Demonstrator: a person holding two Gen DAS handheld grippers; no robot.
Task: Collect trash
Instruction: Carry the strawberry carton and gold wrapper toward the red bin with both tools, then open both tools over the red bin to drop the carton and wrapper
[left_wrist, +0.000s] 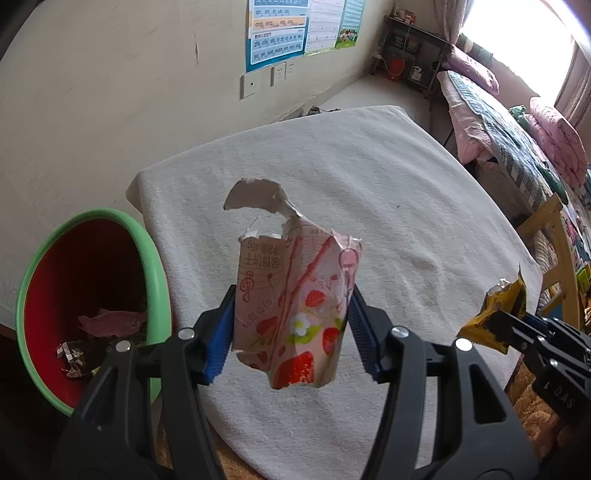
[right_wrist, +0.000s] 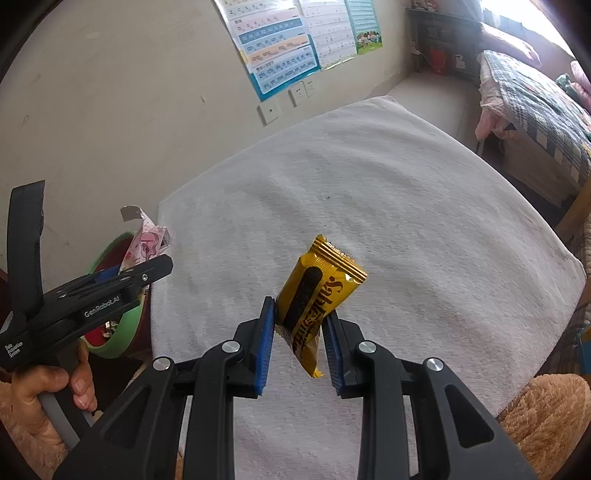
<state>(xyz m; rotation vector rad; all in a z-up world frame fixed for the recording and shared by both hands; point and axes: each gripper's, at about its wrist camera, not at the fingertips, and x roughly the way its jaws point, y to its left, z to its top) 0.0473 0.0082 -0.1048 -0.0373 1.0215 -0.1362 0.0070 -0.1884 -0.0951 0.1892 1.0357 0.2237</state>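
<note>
wall: posters (left_wrist: 277, 33) – sockets (left_wrist: 279, 74) | right: bed (left_wrist: 517, 136), shelf (left_wrist: 410, 48) | table: white cloth (left_wrist: 369, 192)

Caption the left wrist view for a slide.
Left tongs grip a torn strawberry carton over the towel-covered table, beside the green-rimmed red bin.

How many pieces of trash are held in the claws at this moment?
2. A pink strawberry carton is clamped in the left claw, near the bin; a yellow snack wrapper is clamped in the right claw, above the white cloth.
</note>
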